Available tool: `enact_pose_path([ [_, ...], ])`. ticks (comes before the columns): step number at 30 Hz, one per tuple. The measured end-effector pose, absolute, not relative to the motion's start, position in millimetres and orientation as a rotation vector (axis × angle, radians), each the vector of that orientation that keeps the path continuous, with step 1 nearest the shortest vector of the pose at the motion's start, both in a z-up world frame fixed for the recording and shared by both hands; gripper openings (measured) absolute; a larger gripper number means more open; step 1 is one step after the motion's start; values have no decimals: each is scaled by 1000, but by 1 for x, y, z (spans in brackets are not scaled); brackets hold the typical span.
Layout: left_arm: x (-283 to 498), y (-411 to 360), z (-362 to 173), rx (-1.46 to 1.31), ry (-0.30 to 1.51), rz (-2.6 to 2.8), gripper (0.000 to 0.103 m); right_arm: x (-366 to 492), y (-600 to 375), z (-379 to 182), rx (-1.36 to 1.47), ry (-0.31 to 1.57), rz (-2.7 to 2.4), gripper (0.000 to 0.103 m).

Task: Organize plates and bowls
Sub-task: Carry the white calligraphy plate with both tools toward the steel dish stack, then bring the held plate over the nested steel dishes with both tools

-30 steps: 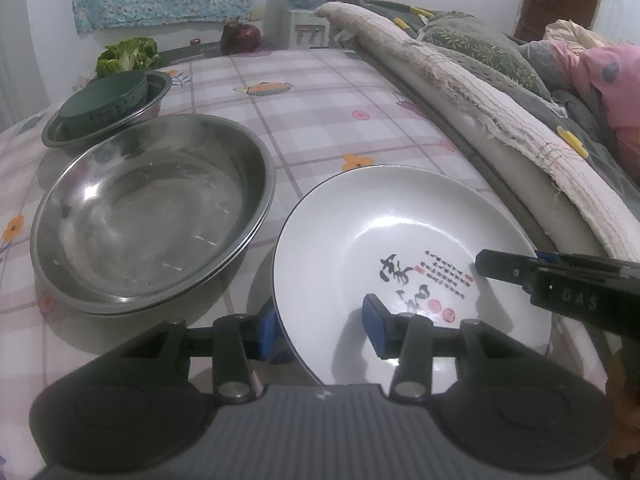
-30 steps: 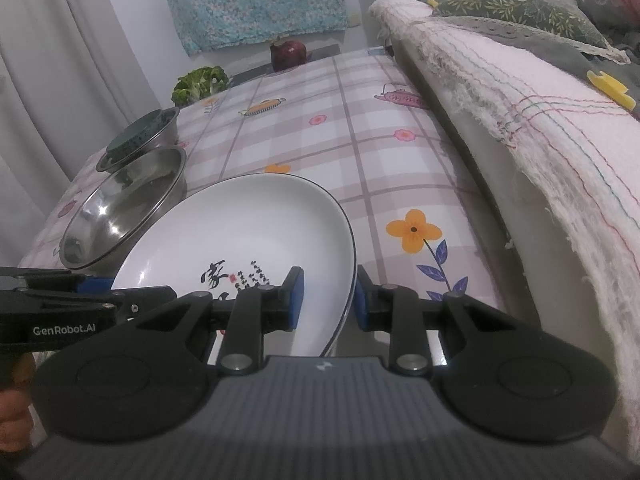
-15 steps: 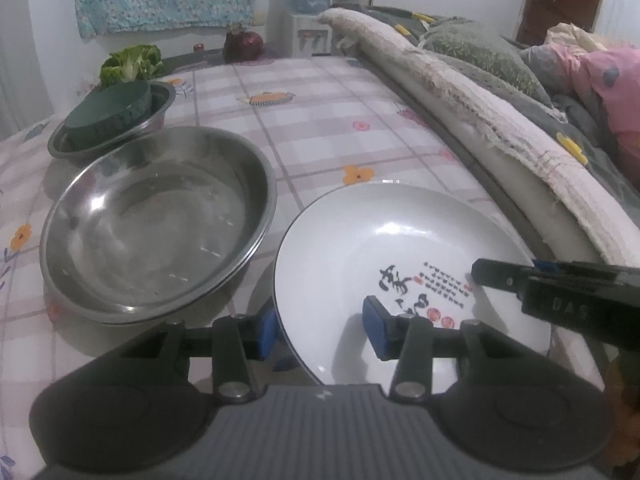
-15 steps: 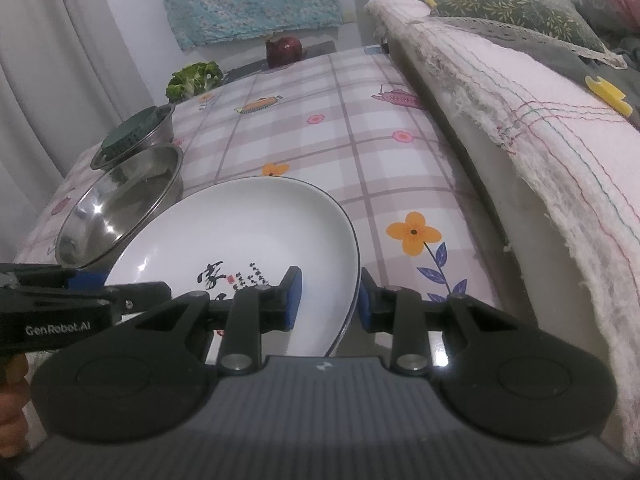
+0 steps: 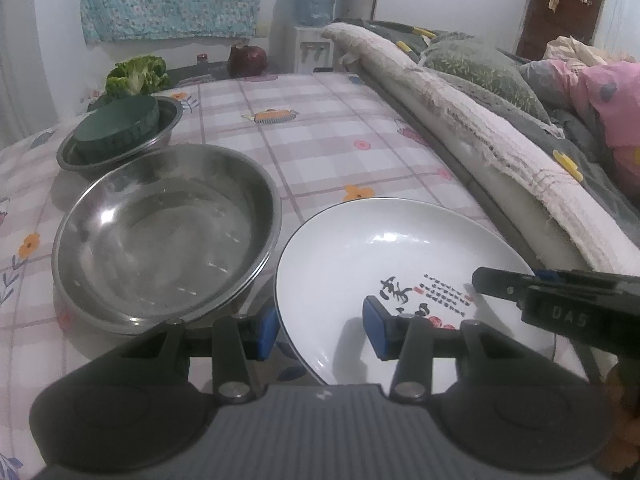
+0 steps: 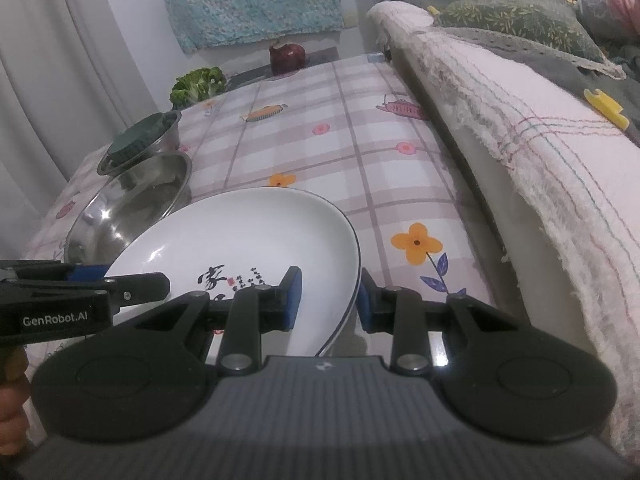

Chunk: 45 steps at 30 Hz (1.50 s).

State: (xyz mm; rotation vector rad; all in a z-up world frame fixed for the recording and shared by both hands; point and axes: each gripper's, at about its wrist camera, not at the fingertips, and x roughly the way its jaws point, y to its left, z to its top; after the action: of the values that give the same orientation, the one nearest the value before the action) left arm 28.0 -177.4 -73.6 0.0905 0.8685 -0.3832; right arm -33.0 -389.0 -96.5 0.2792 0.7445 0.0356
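The white plate with black writing sits on the checked tablecloth, just beside the big metal bowl. The left gripper has its two blue pads wide apart, one on each side of the plate's near left rim, not squeezing it. The right gripper also has its pads spread on both sides of the plate's right rim. Farther back, a small metal bowl holds a dark green dish.
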Motion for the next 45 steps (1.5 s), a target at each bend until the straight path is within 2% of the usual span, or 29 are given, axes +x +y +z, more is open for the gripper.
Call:
enact_pose_path([
  [25, 20, -154, -39, 30, 787, -361, 45, -38, -375, -55, 264, 686, 63, 29],
  [45, 32, -69, -17, -26, 732, -214, 45, 0, -288, -32, 207, 663, 192, 29],
])
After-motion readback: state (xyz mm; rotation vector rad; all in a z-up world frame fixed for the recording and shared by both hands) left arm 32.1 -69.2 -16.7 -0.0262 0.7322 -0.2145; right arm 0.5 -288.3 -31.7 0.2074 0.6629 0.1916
